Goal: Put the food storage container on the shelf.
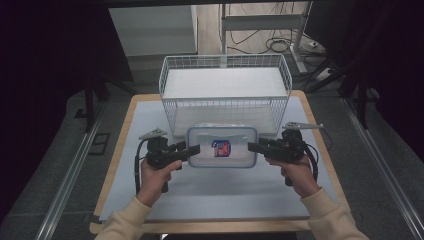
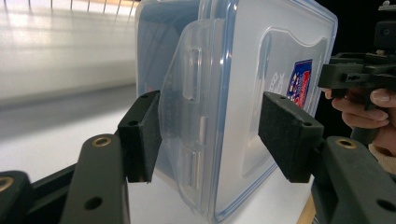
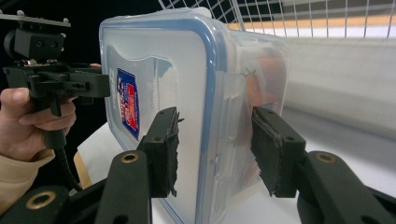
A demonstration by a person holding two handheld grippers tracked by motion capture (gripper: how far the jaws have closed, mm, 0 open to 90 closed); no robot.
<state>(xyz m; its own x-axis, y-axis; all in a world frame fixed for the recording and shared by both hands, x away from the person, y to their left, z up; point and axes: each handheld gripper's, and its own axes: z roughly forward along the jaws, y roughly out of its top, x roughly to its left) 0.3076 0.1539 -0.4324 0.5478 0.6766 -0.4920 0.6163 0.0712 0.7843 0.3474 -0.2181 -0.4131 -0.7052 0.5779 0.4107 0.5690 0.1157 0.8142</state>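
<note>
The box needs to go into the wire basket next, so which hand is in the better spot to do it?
Probably neither alone: left gripper and right gripper each clamp one end of the box, just in front of the basket.

We are looking at a white wire basket (image 1: 225, 90) standing at the far side of the table (image 1: 120, 170), its mesh walls rising upright and its floor showing pale through the wires. The table is wearing a light mat (image 1: 215, 190), with a wooden edge peeking out around it. Beyond the table, cables (image 1: 270, 45) are trailing across the floor near a white metal frame (image 1: 260, 22). Two metal rails (image 1: 70, 175) are running along the grey floor on either side of the table.
</note>
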